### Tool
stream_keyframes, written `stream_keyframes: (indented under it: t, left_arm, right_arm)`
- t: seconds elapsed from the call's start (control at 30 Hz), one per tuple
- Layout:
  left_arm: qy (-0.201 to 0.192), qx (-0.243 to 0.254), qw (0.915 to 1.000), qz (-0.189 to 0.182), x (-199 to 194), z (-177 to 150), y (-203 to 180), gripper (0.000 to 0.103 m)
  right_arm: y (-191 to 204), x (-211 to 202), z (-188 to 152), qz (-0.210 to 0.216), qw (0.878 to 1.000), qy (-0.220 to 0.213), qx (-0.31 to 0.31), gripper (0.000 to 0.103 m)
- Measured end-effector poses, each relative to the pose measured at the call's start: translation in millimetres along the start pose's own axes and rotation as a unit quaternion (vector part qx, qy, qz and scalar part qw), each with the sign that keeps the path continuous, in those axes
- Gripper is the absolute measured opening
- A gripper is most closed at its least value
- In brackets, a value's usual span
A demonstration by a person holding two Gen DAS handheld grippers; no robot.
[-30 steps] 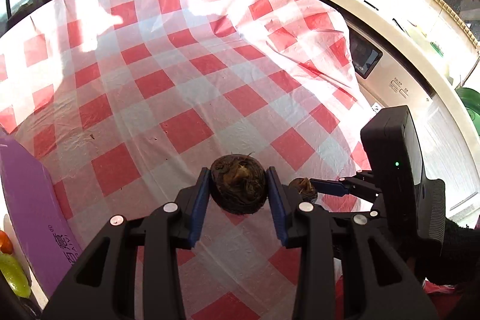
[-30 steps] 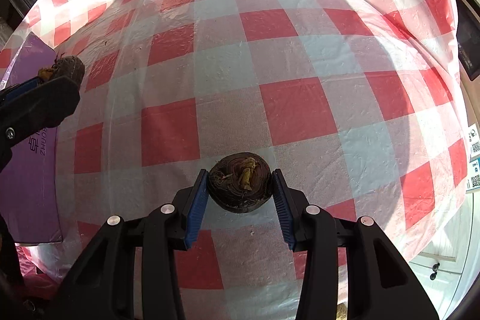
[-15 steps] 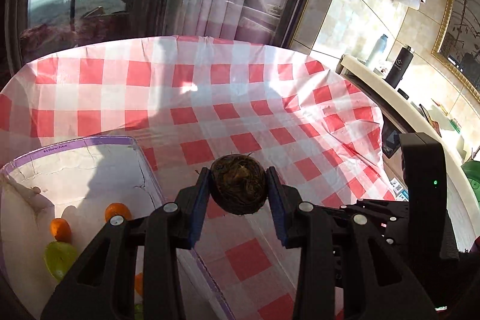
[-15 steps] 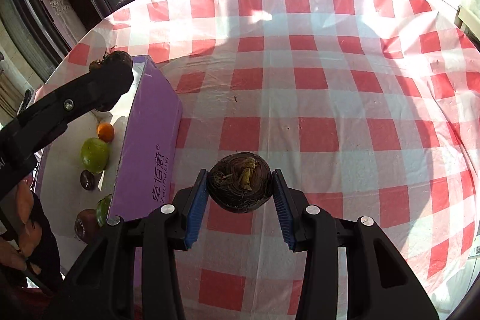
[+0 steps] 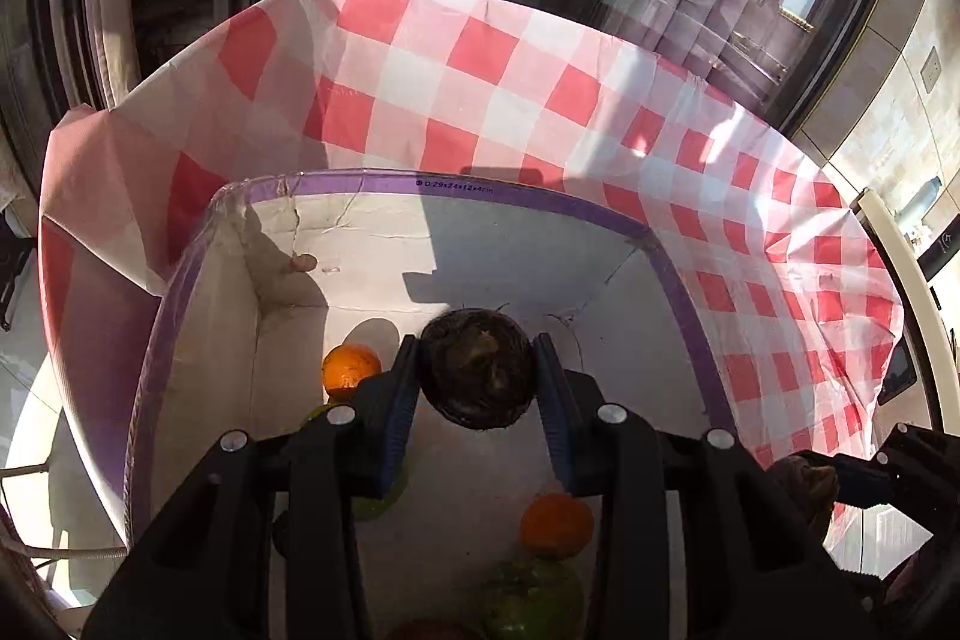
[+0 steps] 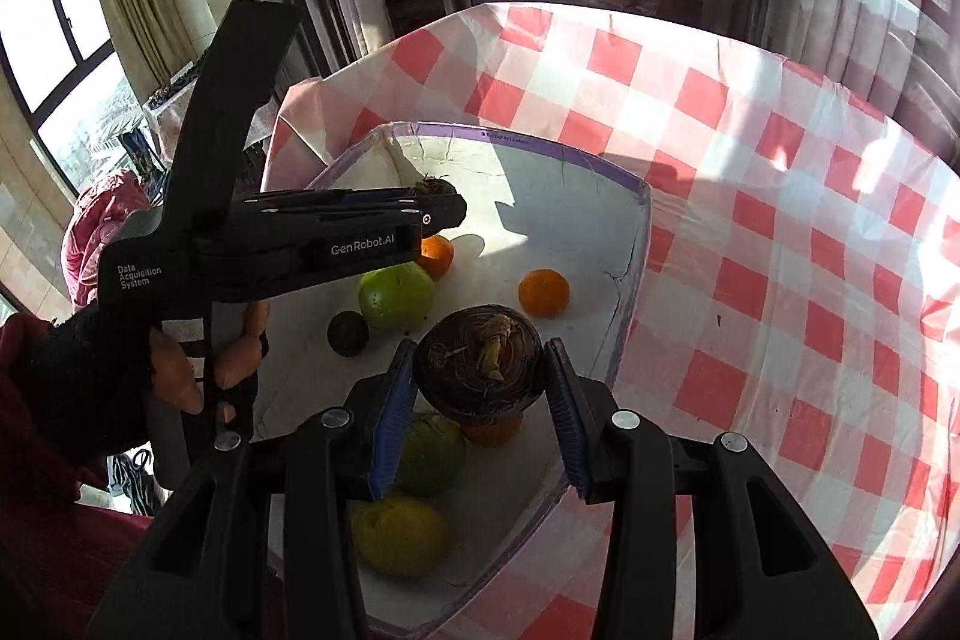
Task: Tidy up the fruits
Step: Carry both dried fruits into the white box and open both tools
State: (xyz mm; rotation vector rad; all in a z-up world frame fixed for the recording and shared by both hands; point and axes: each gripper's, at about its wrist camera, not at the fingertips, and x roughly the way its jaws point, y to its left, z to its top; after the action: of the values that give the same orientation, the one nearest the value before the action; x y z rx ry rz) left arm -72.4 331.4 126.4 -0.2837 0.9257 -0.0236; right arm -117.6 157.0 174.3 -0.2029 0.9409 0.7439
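Fruits (image 5: 477,376) clamped in both grippers hang inside box rim (image 5: 678,280).

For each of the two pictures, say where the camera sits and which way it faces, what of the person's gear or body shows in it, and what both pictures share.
Left wrist: on the left gripper, looking forward and down into the box; its fingers grip a brown fruit.
Right wrist: on the right gripper, facing the box from its right edge; its fingers grip another brown fruit; the left hand shows.
Shared: box, oranges, checked cloth.
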Motion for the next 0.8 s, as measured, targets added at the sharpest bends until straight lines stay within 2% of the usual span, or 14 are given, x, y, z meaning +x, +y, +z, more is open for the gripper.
stream_keyframes:
  t: [0.1,0.2,0.33,0.4,0.53,0.63,0.8]
  left_arm:
    - [0.019,-0.011,0.9996,0.019,11,1,19,0.038]
    - [0.046,-0.003,0.9988,0.02,29,5,24,0.038]
    - [0.072,0.061,0.9948,0.039,57,13,9,0.038]
    - [0.083,0.092,0.9914,0.041,70,17,1,0.038]
    - [0.102,0.156,0.9813,0.049,91,23,-9,0.038]
    - [0.122,0.176,0.9752,0.057,106,26,-7,0.038]
    - [0.146,0.186,0.9696,0.064,122,23,-3,0.038]
  right_arm:
    - [20,15,0,0.008,0.998,0.024,-0.053,0.042]
    - [19,40,6,0.001,0.997,0.051,-0.062,0.042]
    - [3,87,17,-0.019,0.993,0.11,-0.029,0.042]
    - [4,104,20,-0.03,0.99,0.135,-0.038,0.042]
    - [10,121,24,-0.027,0.986,0.16,-0.049,0.042]
    - [12,137,25,-0.026,0.982,0.179,-0.05,0.042]
    - [21,151,20,-0.033,0.976,0.203,-0.076,0.042]
